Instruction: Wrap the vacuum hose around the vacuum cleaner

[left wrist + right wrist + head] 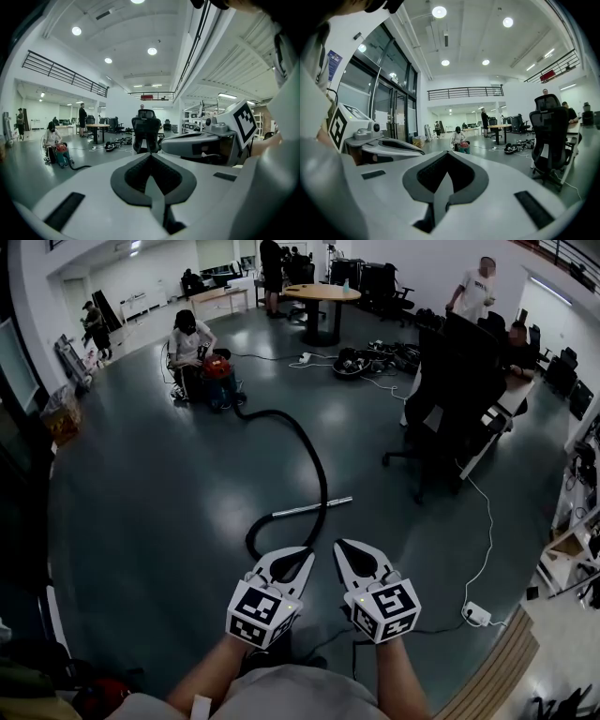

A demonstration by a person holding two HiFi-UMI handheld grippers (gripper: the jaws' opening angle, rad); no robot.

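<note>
Grey floor (141, 502) under black vacuum hose (324, 488)

Vacuum hose (314, 474): the lower bend of its near loop is hidden behind the left gripper (298, 557). Vacuum cleaner (217, 371): too distant for detail. Both forearms (211, 671) are cut off by the bottom edge.

Open floor (159, 512) ahead, hose (322, 482) lying across (office chair (452, 395) at right)
</note>
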